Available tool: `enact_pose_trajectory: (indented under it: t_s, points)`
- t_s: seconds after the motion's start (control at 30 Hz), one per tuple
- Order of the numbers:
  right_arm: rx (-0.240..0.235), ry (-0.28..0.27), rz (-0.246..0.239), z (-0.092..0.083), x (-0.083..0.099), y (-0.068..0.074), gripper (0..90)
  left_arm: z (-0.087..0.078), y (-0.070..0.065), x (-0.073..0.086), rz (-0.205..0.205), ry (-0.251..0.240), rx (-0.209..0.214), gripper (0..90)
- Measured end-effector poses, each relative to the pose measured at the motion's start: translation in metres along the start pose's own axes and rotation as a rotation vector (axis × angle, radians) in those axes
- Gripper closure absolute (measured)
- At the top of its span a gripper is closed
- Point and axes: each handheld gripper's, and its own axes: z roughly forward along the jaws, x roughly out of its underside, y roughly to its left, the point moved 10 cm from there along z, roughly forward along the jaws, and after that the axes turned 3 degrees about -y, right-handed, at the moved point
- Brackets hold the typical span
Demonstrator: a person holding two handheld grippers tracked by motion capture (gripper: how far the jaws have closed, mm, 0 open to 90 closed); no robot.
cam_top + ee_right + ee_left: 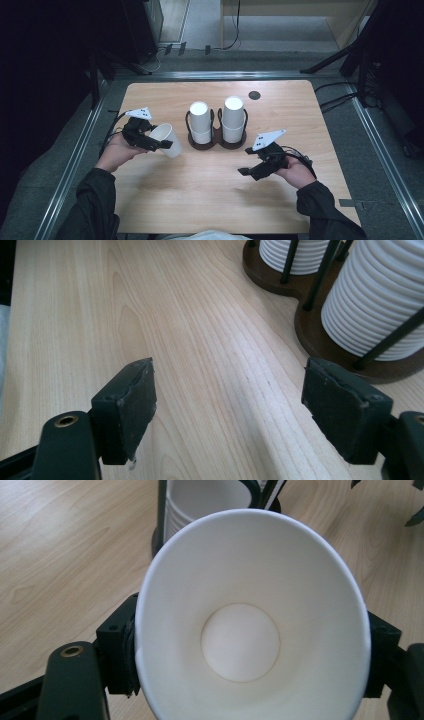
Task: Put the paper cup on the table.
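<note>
Left claw [161, 145] grips paper cup [252, 630], inside visible up close; right claw [230, 410] gapes over bare table [75, 315].

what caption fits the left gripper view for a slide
Left gripper clamps a white paper cup by its sides, mouth facing the camera, before the cup holder.

Two hand-held grippers, black throughout — the left gripper [161, 143] and the right gripper [243, 171] each topped by a pale grey three-cornered plate and trailing thin black cables. Blocky black jaws end in flat, scuffed rubber-like pads [131, 405], with a brass-ringed screw hole at the base of the left-hand jaw in each gripper view. The person wears dark, long sleeves [90, 205] — creased at the forearm.
</note>
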Motion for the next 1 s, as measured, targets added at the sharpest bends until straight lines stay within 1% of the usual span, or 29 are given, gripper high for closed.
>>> enact_pose_trajectory:
  t_s: [0.07,0.2,0.33,0.43,0.47,0.57,0.6,0.63,0.67,0.7,0.73,0.77,0.8,0.83,0.87,0.93,1.0]
  points:
    - [0.002,0.0,0.004,-0.001,0.001,0.0,22.0,-0.002,0.004,-0.001,-0.013,-0.004,-0.01,21.8]
    - [0.006,-0.003,0.003,0.0,0.002,0.0,22.0,-0.005,0.014,-0.001,-0.025,0.0,-0.039,21.8]
    - [0.011,-0.007,0.013,-0.002,0.005,0.0,22.0,-0.006,0.024,0.0,-0.038,0.004,-0.064,21.8]
    - [0.018,-0.005,0.016,-0.005,0.008,-0.001,22.0,-0.005,0.031,0.001,-0.037,0.025,-0.093,21.8]
    - [0.018,-0.005,0.016,-0.005,0.008,-0.001,22.0,-0.005,0.031,0.001,-0.037,0.025,-0.093,21.8]
    - [0.027,-0.006,0.024,-0.008,0.011,-0.001,21.9,-0.003,0.039,0.0,-0.047,0.031,-0.1,21.8]
    - [0.027,-0.006,0.024,-0.008,0.011,-0.001,21.9,-0.003,0.039,0.0,-0.047,0.031,-0.1,21.8]
    - [0.031,-0.007,0.025,-0.009,0.012,-0.001,22.0,-0.003,0.045,-0.001,-0.058,0.018,-0.109,21.8]
    - [0.032,-0.006,0.031,-0.009,0.013,-0.001,22.0,-0.003,0.048,-0.001,-0.076,0.014,-0.108,21.8]
    - [0.037,-0.005,0.029,-0.01,0.014,-0.001,22.0,-0.002,0.051,-0.001,-0.089,0.014,-0.116,21.8]
    - [0.043,-0.005,0.027,-0.011,0.014,-0.001,22.0,-0.002,0.054,0.001,-0.094,0.032,-0.129,21.8]
    - [0.044,-0.008,0.03,-0.012,0.015,-0.001,22.0,-0.001,0.058,0.002,-0.089,0.052,-0.151,21.8]
    - [0.044,-0.008,0.03,-0.012,0.015,-0.001,22.0,-0.001,0.058,0.002,-0.089,0.052,-0.151,21.8]
    - [0.05,-0.016,0.033,-0.013,0.015,-0.002,22.0,0.0,0.062,0.001,-0.083,0.059,-0.171,21.8]
    - [0.051,-0.017,0.036,-0.014,0.015,-0.003,22.0,0.0,0.063,0.0,-0.084,0.059,-0.168,21.8]
    - [0.054,-0.013,0.04,-0.014,0.016,-0.003,22.0,0.001,0.066,0.0,-0.08,0.066,-0.18,21.8]
    - [0.052,-0.013,0.037,-0.014,0.017,-0.003,22.0,0.001,0.07,0.001,-0.084,0.064,-0.187,21.8]
